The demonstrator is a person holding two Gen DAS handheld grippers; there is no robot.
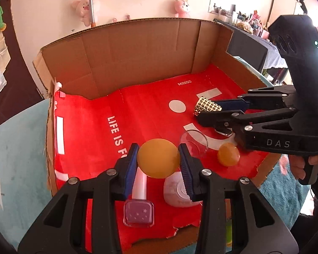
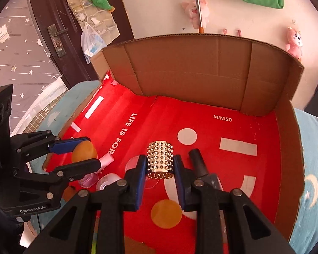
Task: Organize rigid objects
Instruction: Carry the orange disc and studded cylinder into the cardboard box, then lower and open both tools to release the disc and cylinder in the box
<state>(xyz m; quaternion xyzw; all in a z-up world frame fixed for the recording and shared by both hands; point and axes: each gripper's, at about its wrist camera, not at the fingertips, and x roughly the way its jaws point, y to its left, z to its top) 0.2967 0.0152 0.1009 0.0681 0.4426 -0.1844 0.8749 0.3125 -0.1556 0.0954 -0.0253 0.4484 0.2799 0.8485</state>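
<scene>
Both mid-carry: left gripper [image 1: 159, 158] pinches an orange ball [image 1: 158, 158], right gripper [image 2: 160, 167] a studded cylinder [image 2: 160, 159]; next, probably drop-offs toward 12 o'clock in the box [image 1: 137, 48].

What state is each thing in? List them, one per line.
left gripper: shut on the larger orange ball, held above the mat.
right gripper: shut on the studded gold cylinder.
smaller orange ball: loose on the red mat.
clear glass cup: lying on its side.
pink nail polish bottle: lying flat, capped.
dark bottle: lying down, capped.
cardboard box: open.
</scene>
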